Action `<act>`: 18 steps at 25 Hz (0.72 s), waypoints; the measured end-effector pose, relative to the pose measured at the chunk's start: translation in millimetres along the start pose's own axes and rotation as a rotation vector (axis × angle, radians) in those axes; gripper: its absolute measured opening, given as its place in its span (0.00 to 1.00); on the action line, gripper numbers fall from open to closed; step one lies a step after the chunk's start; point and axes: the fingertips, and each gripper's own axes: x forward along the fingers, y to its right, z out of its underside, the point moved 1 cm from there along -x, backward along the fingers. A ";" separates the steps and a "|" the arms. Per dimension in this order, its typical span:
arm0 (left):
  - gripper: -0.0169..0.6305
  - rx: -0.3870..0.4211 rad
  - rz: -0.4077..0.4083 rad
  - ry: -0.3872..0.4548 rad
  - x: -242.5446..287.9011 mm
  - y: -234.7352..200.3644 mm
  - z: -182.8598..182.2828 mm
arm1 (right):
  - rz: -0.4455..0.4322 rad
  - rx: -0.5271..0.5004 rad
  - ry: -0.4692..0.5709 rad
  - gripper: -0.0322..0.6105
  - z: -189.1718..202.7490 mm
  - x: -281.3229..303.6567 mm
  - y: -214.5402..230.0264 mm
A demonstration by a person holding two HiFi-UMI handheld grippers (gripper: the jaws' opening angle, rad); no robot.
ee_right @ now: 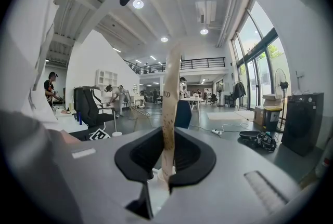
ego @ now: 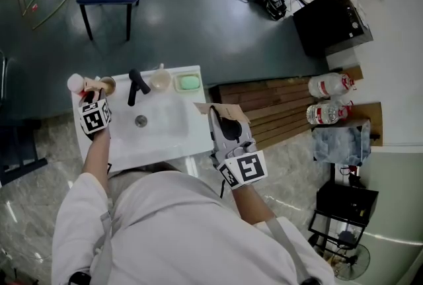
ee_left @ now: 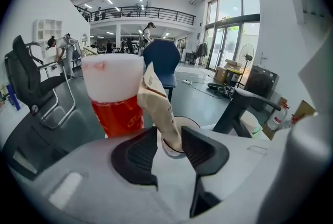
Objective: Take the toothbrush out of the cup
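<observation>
Cup: only a rim arc shows, body hidden behind the left tongs. Wrapped toothbrush: lower end hidden inside the cup; pad contact unclear. Red bottle behind the cup: base hidden. Paper strip in right tongs: print unreadable.

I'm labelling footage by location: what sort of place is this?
Probably an open-plan office or lab hall, not a bathroom: the washbasin stands on an open grey floor, with office chairs, a railed mezzanine and tall windows around.
</observation>
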 end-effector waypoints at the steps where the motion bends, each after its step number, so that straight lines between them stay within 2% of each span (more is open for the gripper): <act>1: 0.26 -0.001 0.002 -0.003 1.4 0.2 -0.1 | 0.001 -0.001 -0.001 0.11 -0.1 0.1 0.4; 11: 0.26 -0.032 0.004 -0.039 18.1 -1.1 4.7 | 0.011 0.000 -0.011 0.11 0.6 1.1 6.9; 18: 0.27 -0.034 -0.028 -0.022 23.1 0.7 4.1 | 0.014 0.001 -0.014 0.11 4.4 1.4 11.2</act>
